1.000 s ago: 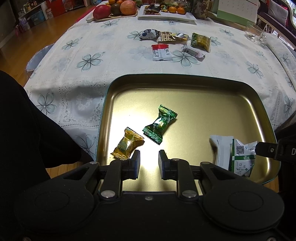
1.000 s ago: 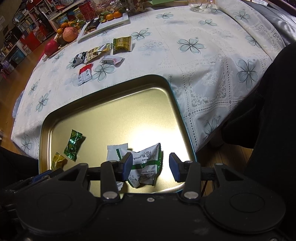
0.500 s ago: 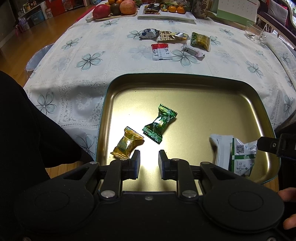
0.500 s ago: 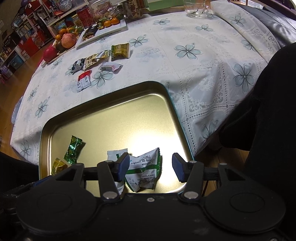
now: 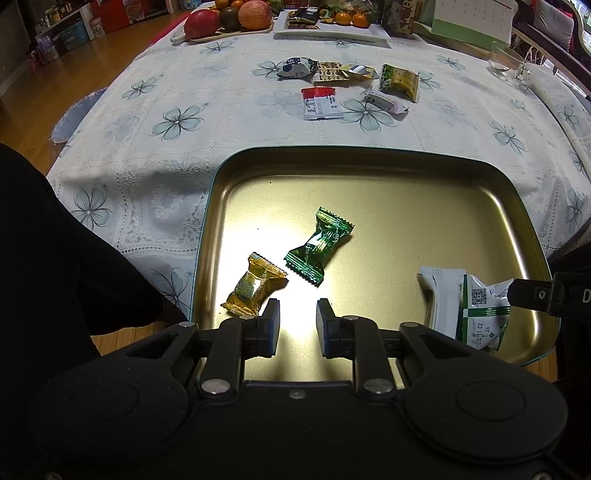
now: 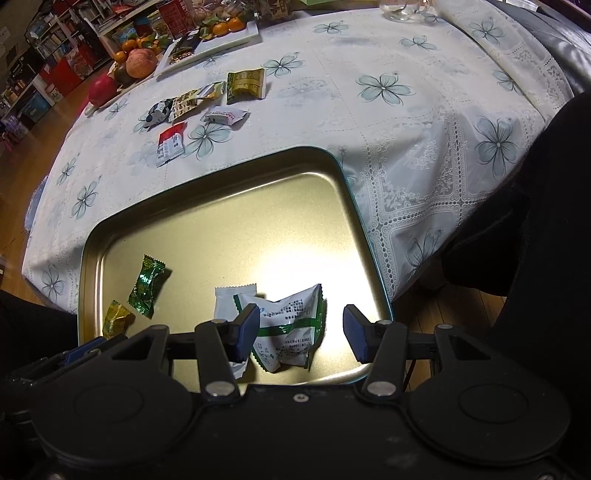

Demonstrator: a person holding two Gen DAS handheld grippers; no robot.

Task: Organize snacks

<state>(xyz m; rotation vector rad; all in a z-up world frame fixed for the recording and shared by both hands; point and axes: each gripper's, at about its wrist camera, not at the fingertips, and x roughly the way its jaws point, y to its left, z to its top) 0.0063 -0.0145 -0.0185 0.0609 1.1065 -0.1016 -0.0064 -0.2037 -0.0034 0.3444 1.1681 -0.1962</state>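
A gold metal tray (image 5: 388,173) (image 6: 229,206) holds a green candy (image 5: 319,245) (image 6: 147,286), a gold candy (image 5: 253,286) (image 6: 116,319) and white-and-green packets (image 5: 469,306) (image 6: 284,325). My left gripper (image 5: 297,323) hovers open and empty over the tray's near edge, right of the gold candy. My right gripper (image 6: 301,332) is open above the white-and-green packets, not gripping them; one of its fingers shows at the right edge of the left wrist view. Several loose snacks (image 5: 354,88) (image 6: 207,107) lie on the floral tablecloth beyond the tray.
At the far side of the table stand a fruit board (image 5: 225,20) (image 6: 129,70) and a white plate with oranges (image 5: 332,26) (image 6: 218,37). A glass (image 5: 506,66) sits far right. The person's dark clothing flanks the tray.
The right gripper has opened wider and drawn back slightly above the packets. The left gripper and the candies have not moved.
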